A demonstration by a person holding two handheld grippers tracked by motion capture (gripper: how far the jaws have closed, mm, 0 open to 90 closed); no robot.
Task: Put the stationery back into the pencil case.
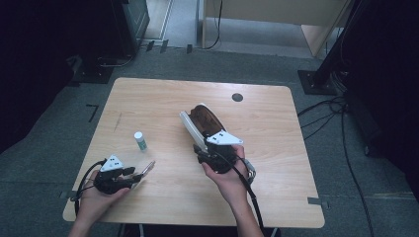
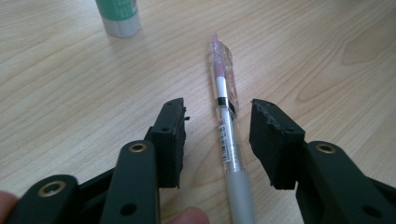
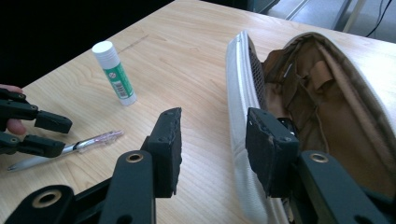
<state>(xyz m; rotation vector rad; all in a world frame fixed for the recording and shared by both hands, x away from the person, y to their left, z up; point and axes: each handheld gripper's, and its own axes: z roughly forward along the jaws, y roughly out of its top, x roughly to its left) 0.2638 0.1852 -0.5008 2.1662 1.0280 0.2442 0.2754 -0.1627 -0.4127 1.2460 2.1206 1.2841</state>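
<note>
Pen [image 2: 227,140] on the table [image 1: 163,94], lying between the parted jaws of the left gripper [image 2: 217,140].
Left hand [image 1: 101,195] rests low at the near-left corner, jaws level, not yet pinching the pen. Right gripper [image 3: 212,149], forearm angled inward, straddles the near wall of the open pencil case [image 3: 327,93]; whether it clamps, I cannot tell. A glue stick [image 3: 114,72] stands nearby.

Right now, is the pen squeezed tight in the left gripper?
No, the pen lies on the table between the left gripper jaws with a gap on each side.
</note>
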